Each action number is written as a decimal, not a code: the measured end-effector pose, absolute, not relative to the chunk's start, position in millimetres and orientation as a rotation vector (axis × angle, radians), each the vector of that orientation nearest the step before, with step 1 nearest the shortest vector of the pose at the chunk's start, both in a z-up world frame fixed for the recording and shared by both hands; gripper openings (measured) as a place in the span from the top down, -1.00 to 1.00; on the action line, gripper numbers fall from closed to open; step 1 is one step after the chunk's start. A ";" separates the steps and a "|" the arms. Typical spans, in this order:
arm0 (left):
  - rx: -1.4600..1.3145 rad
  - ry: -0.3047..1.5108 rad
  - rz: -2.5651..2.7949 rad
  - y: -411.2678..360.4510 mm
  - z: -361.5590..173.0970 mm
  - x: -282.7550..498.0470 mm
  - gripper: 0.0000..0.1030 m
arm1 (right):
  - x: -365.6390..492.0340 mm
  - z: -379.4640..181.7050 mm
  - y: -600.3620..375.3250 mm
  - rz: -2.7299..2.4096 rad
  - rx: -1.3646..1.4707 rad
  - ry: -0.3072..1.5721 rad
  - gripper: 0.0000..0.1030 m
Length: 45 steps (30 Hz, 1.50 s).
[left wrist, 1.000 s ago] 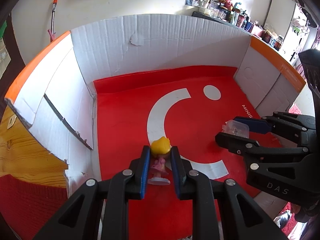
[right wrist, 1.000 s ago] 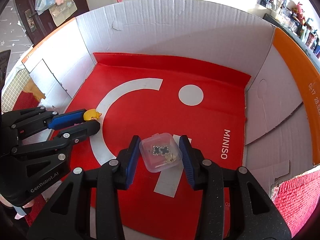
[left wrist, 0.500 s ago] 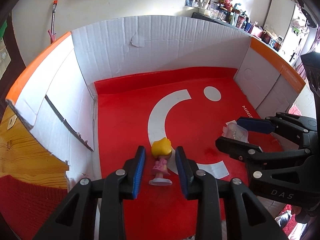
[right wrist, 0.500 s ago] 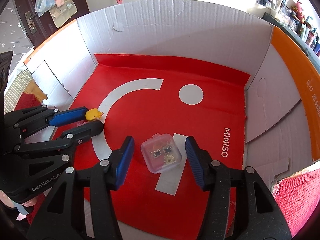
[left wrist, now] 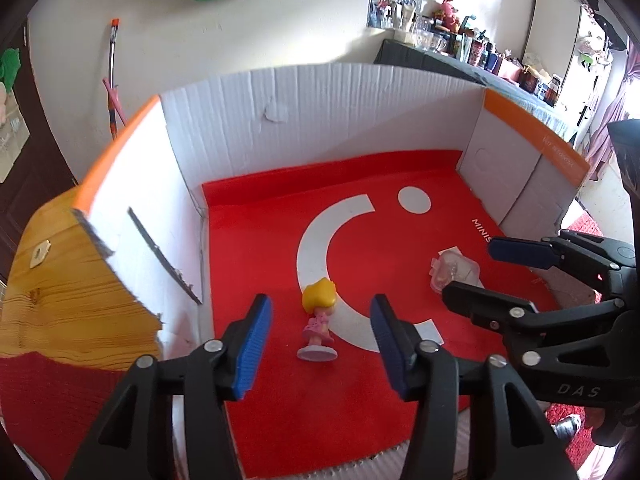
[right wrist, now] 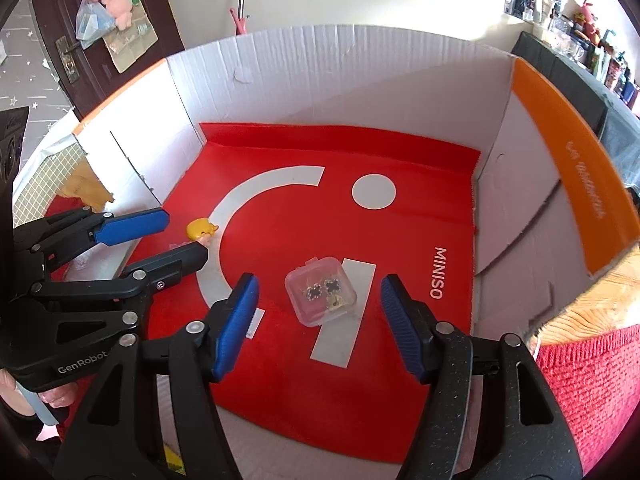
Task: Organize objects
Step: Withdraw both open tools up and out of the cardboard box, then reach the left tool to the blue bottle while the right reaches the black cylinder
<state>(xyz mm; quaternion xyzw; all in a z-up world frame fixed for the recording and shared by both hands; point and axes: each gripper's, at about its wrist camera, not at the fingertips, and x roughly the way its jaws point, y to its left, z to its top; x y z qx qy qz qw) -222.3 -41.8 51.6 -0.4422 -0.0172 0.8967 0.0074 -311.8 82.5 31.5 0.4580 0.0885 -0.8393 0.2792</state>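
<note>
A small doll with yellow hair and pink dress [left wrist: 319, 322] stands upright on the red mat [left wrist: 280, 240] inside a white cardboard box [left wrist: 320, 120]. My left gripper [left wrist: 320, 344] is open, its jaws on either side of the doll and clear of it. A small clear plastic case [right wrist: 320, 296] holding dark trinkets lies on the mat. My right gripper [right wrist: 318, 326] is open around it without touching. The case also shows in the left wrist view [left wrist: 454, 271], and the doll's head shows in the right wrist view [right wrist: 201, 230].
The box has tall white walls with orange edges [right wrist: 572, 168] and a torn left wall [left wrist: 156, 248]. It sits on a wooden surface [left wrist: 52, 280] with red cloth [right wrist: 592, 380]. Shelves of clutter [left wrist: 460, 40] stand far behind.
Both grippers opened wide and drew back a little. The left let go of the doll, which stands on the mat; the right let go of the clear case, which lies on the mat.
</note>
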 end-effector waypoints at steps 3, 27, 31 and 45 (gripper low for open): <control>-1.369 -0.045 2.817 -42.5 55.5 -218.2 -0.09 | -305.0 37.2 86.1 -2.261 1.203 0.223 -0.27; -1.159 0.011 2.973 -39.5 83.8 -160.1 -0.80 | -257.3 69.3 98.2 -2.333 1.034 0.179 -0.88; -1.123 0.011 2.985 -38.5 87.6 -150.7 -0.94 | -249.6 73.4 100.3 -2.343 1.007 0.178 -0.94; -1.035 0.071 3.013 -27.2 92.7 -113.8 -1.00 | -219.7 80.2 107.1 -2.378 0.940 0.189 -0.97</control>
